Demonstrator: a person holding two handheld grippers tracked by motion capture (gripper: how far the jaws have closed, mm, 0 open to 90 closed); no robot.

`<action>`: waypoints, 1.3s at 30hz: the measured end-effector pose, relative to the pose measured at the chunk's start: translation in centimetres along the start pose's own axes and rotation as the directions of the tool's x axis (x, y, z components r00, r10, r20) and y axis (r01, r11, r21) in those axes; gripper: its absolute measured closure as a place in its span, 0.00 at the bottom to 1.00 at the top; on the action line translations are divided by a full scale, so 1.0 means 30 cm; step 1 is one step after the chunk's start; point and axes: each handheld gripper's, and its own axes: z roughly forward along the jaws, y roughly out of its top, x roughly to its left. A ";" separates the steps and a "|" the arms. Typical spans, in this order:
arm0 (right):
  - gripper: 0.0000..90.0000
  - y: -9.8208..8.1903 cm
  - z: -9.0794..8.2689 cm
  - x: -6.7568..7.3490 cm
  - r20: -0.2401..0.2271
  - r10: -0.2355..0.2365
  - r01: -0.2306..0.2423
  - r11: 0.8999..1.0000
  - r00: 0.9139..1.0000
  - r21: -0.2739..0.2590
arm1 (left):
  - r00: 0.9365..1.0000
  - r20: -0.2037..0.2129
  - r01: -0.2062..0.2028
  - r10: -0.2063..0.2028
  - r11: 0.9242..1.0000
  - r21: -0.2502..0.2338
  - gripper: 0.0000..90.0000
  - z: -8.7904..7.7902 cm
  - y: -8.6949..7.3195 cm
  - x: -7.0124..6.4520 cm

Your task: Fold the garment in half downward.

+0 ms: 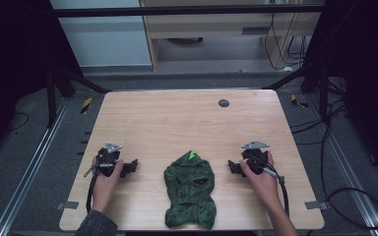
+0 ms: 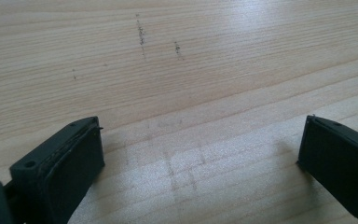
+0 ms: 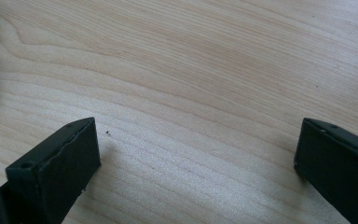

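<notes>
Wood table (image 1: 187, 118) w/ green garment (image 1: 190, 189), grey floor; both claws (image 1: 128, 167) (image 1: 234, 168) wide open, empty.

Both forearms come in from the near edge, well apart. The left hand (image 1: 106, 179) holds the black left gripper (image 1: 128, 167), its fingers (image 2: 70, 158) spread wide with nothing between them. The right hand (image 1: 261, 177) holds the black right gripper (image 1: 234, 168), fingers (image 3: 65, 158) equally wide and empty.

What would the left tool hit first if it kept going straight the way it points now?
Probably the green garment. In the high view the left tool lies low on the table, open, pointing toward it. Its own view shows bare wood between the jaws, so the exact line is uncertain.
</notes>
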 end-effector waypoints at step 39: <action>0.65 0.151 -0.037 0.189 -0.319 -0.186 0.204 0.979 0.929 0.023 | 0.879 0.382 -0.326 0.284 0.944 0.046 0.37 -0.022 0.197 -0.353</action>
